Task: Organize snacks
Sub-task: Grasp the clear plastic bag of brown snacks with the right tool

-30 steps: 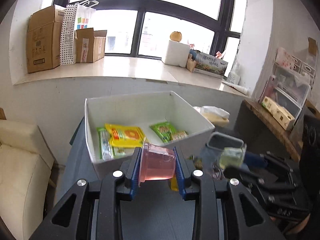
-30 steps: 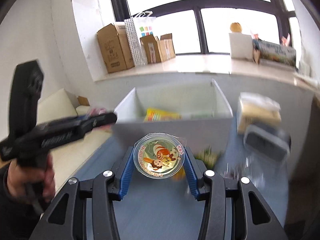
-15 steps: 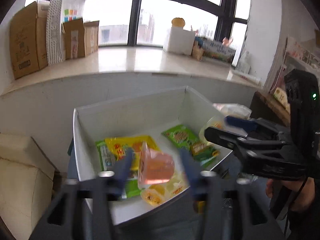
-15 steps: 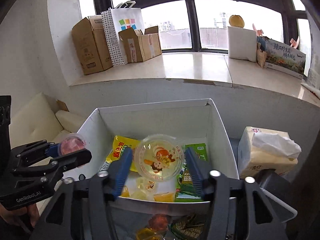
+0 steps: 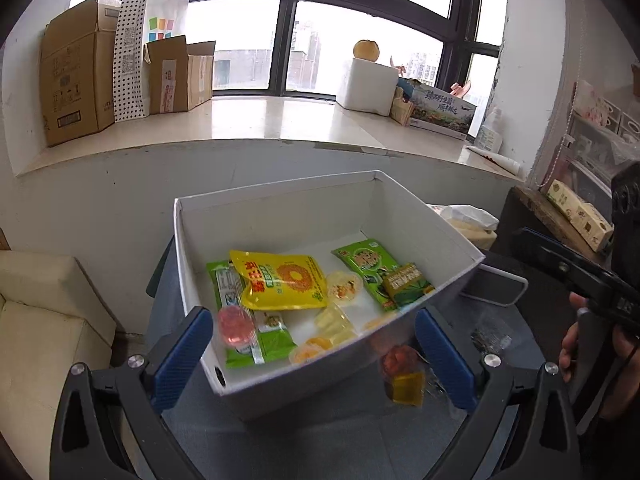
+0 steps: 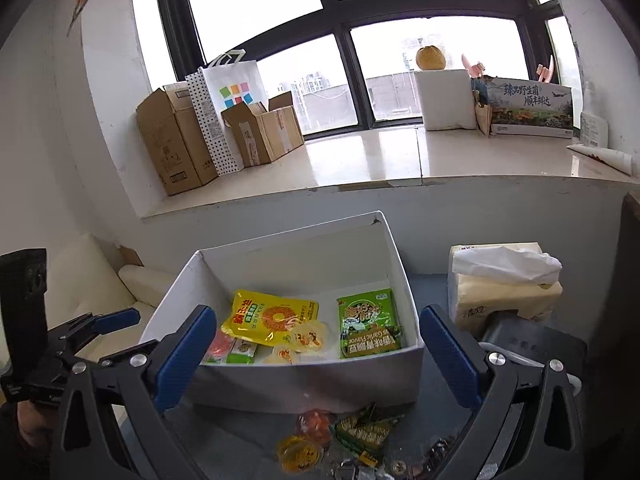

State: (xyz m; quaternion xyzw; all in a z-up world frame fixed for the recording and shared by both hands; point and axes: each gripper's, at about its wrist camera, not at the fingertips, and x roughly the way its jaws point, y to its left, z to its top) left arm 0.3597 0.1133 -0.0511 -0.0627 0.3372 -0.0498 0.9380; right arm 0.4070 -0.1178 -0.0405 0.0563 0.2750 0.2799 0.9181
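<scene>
1. Left gripper (image 5: 314,354): the jaws have just been opening and now stand wide, with nothing between the pads. Right gripper (image 6: 314,354): likewise just opened, wide and empty. Both hover at the near rim of the white box (image 6: 304,380).
2. On the grey table (image 6: 248,432) in front of the box, snacks are still loose: an orange jelly cup (image 6: 300,454), a reddish jelly cup (image 6: 316,422) and a green packet (image 6: 366,430) lying close together, some touching.
3. Inside the box, the pink jelly cup (image 5: 236,326) lies at the near left on a green packet. The cartoon-lid jelly cup (image 6: 310,336) sits mid-floor, against the yellow pouch (image 6: 270,316). A green garlic-flavour packet (image 6: 366,326) lies to the right.
4. Step in hand, judged: a release into the box, both cups dropped; the sorting is partly done.
5. Next move, judged: pull both grippers back and down toward the loose pile, pick a single item, and close on it without catching its neighbours. The crowded pile is the risk.
6. Farther off: a tissue pack (image 6: 504,284) right of the box, and cardboard boxes (image 6: 176,144) on the window ledge.
</scene>
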